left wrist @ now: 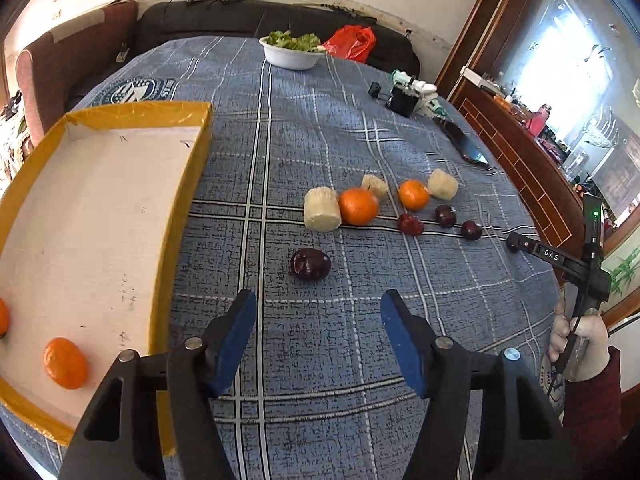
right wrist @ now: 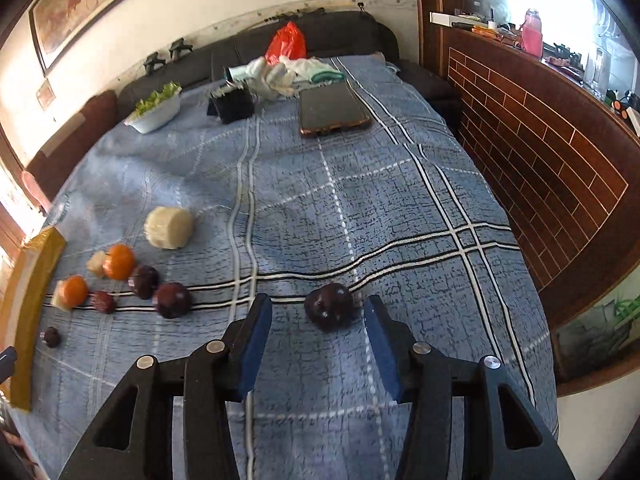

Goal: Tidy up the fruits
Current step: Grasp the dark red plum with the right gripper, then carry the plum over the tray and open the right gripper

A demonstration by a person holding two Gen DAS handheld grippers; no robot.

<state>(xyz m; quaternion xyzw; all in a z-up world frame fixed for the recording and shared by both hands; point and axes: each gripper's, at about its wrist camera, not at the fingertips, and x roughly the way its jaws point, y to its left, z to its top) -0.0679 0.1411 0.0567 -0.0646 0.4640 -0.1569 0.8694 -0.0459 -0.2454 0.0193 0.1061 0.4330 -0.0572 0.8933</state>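
Note:
My left gripper (left wrist: 318,300) is open and empty above the blue plaid cloth, just short of a dark plum (left wrist: 310,263). Beyond it lie two oranges (left wrist: 358,206), pale sugarcane chunks (left wrist: 322,209) and several small dark plums (left wrist: 410,224). A yellow-rimmed tray (left wrist: 188,168) at the left holds an orange (left wrist: 65,362). My right gripper (right wrist: 318,306) is open, with a dark plum (right wrist: 330,306) just ahead between its fingertips, resting on the cloth. The right gripper also shows at the right edge of the left wrist view (left wrist: 514,242).
A white bowl of greens (left wrist: 294,50), a red bag (left wrist: 352,42), a black box (right wrist: 232,104), a phone (right wrist: 332,110) and crumpled cloths (right wrist: 288,72) lie at the table's far end. A brick-pattern wooden counter (right wrist: 540,140) runs along the right.

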